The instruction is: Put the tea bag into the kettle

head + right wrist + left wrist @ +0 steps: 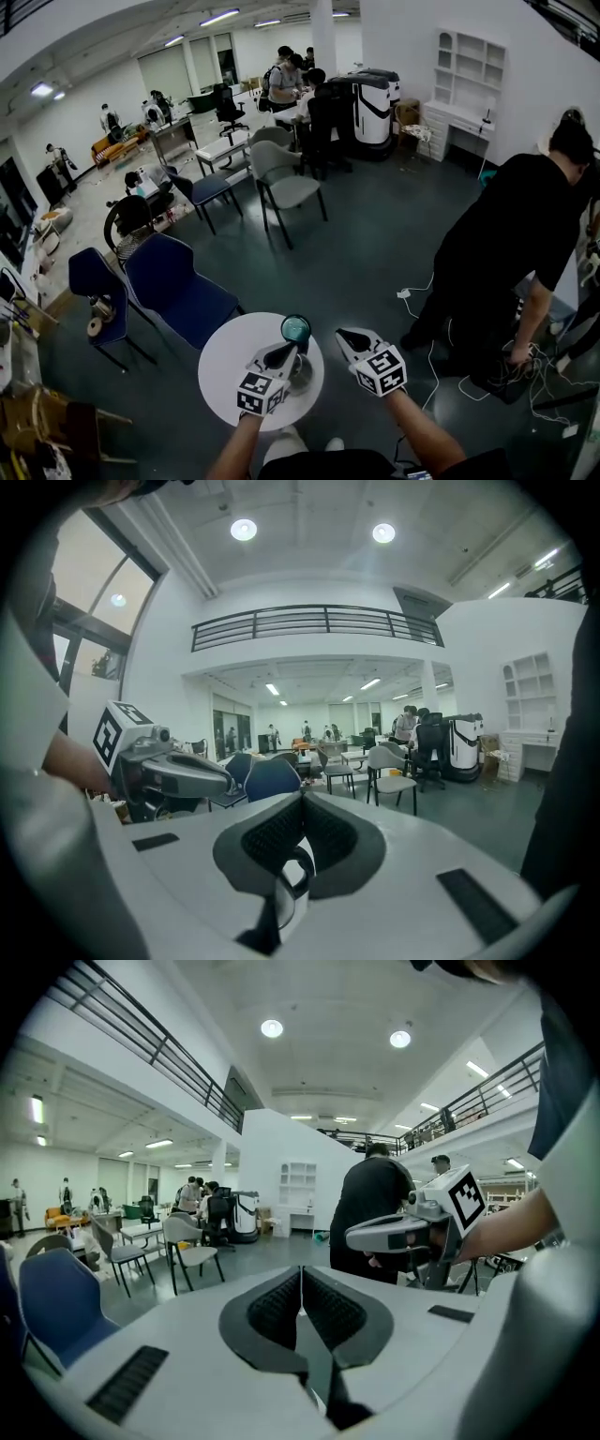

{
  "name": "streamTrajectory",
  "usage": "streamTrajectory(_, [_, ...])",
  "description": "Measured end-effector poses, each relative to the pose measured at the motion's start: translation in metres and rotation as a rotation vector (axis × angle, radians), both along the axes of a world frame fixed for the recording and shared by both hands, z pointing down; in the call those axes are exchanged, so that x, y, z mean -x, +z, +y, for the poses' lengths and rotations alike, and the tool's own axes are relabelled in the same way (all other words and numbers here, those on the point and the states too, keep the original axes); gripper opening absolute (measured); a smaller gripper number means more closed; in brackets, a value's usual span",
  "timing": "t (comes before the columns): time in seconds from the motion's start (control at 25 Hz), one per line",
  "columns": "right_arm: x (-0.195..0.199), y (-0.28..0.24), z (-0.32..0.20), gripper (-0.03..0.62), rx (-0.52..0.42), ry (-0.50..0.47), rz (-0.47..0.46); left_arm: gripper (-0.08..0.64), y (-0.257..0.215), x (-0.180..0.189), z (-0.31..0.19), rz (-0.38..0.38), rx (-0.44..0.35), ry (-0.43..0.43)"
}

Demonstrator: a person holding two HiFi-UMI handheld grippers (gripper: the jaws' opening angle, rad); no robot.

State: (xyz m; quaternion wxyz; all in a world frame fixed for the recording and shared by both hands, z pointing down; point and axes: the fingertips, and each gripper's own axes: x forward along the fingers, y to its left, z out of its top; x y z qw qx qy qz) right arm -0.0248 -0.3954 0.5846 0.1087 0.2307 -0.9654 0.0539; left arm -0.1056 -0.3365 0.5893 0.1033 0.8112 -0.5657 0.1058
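A small kettle (302,371) stands on the round white table (228,360), its teal round lid (296,329) tipped up at the back. My left gripper (287,349) hovers right beside the kettle's top. In the left gripper view, the left gripper (302,1279) is shut on a thin, flat, grey-green piece (317,1365) that hangs below the pads, apparently the tea bag. My right gripper (343,334) is just off the table's right edge, to the right of the lid. In its own view the right gripper (302,808) is shut on a white curved strip (292,885) that I cannot identify.
Two blue chairs (178,291) stand close behind the table at the left. A person in black (516,244) bends over cables (548,394) on the floor at the right. Grey chairs (281,178) and desks are farther back.
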Motion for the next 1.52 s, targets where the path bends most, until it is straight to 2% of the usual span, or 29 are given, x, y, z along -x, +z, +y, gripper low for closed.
streamTrajectory(0.32, [0.014,-0.012,-0.002,0.017,-0.015,-0.040,-0.029,0.020,-0.026,0.013,0.002,0.027,-0.068,-0.050])
streamTrajectory(0.72, [0.023,-0.029,-0.004,0.017,-0.041,-0.033,-0.018,0.018,-0.058,0.020,-0.006,0.057,-0.130,-0.025])
streamTrajectory(1.16, [0.057,-0.054,0.052,0.017,-0.085,-0.046,-0.011,0.018,-0.070,0.046,0.041,0.069,-0.131,-0.008])
streamTrajectory(1.52, [0.065,-0.064,0.108,0.017,-0.104,-0.025,-0.017,0.018,-0.076,0.051,0.092,0.064,-0.134,0.020])
